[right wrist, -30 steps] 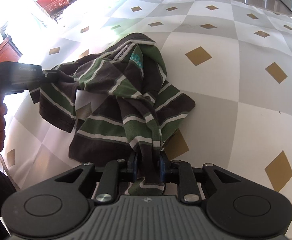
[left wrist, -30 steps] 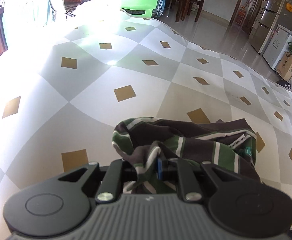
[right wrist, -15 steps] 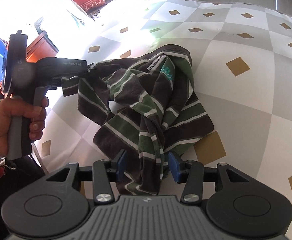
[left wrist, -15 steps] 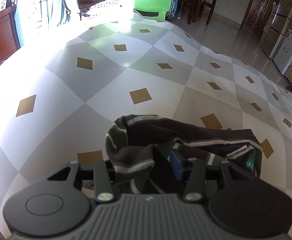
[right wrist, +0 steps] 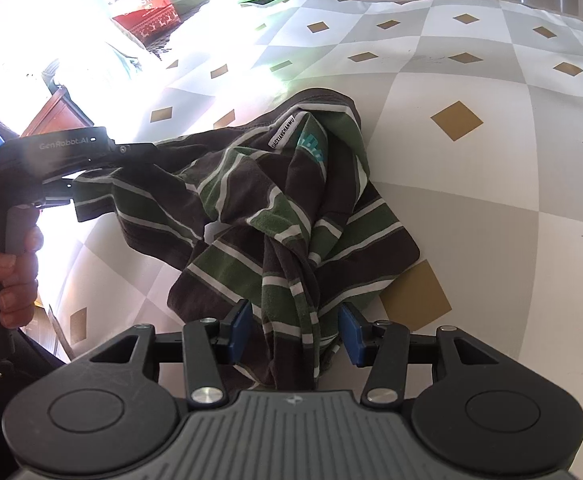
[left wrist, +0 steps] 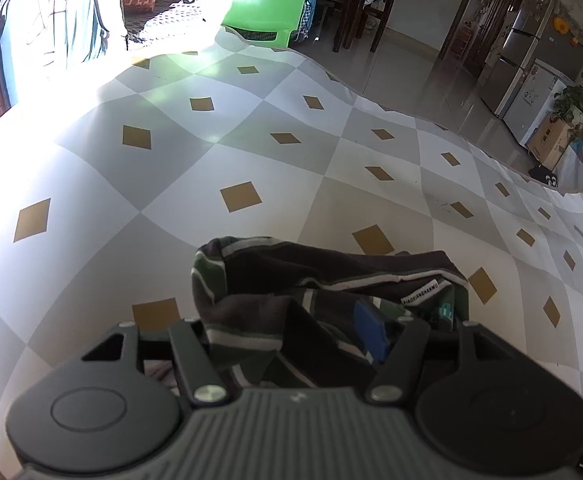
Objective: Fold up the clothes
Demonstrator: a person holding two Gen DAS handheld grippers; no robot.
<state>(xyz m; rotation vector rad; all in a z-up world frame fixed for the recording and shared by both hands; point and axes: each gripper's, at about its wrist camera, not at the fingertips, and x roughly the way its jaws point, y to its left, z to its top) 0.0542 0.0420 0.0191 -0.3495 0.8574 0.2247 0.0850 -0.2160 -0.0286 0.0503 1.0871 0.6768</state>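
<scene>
On the checkered cloth (right wrist: 471, 208), a striped shirt (right wrist: 291, 208) is lying in a crumpled heap. Both tongs are standing wide apart — the right gripper (right wrist: 294, 328) around a bunched fold, the left gripper (left wrist: 291, 340) around another edge.

Both tongs are black plastic with a ribbed grey housing, 2 round discs, 2 silver screws and blue pads (right wrist: 240, 332). The left tongs (right wrist: 73, 196) read "GenRobot.AI" in grey lettering.

The left gripper's (left wrist: 291, 336) nine-o'clock finger was buried under the striped shirt (left wrist: 331, 292) — glare whited out everything toward eleven o'clock.
</scene>
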